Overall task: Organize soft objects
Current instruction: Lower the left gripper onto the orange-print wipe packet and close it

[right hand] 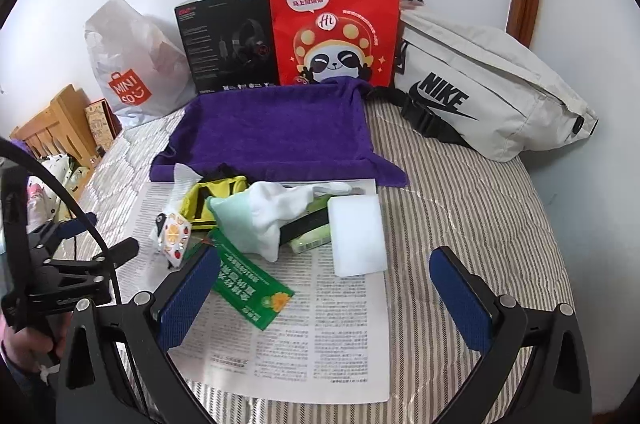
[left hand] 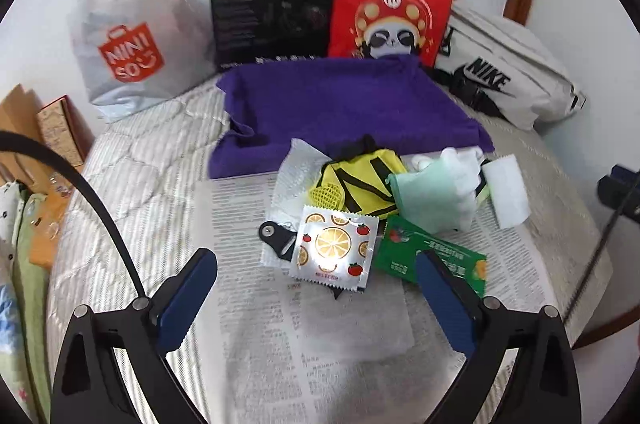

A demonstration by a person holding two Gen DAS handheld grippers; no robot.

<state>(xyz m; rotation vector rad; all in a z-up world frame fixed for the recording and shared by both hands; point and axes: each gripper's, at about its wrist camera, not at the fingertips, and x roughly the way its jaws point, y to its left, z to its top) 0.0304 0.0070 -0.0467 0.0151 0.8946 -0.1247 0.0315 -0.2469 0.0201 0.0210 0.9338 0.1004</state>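
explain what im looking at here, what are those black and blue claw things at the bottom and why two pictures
Those are hand-held grippers, one in each of a person's hands; no robot arm. Each carries a wide-angle camera looking along its two blue-padded fingers. One picture is from the left gripper, the other from the right gripper. Both are open and hold nothing. Ahead, on a bed, a newspaper carries a pile: a fruit-print packet, a green packet, a yellow pouch, a white sock and a white sponge. Behind lies a purple towel.

Green-white sock (right hand: 256,220), yellow pouch (left hand: 360,186), on newspaper (right hand: 340,336)
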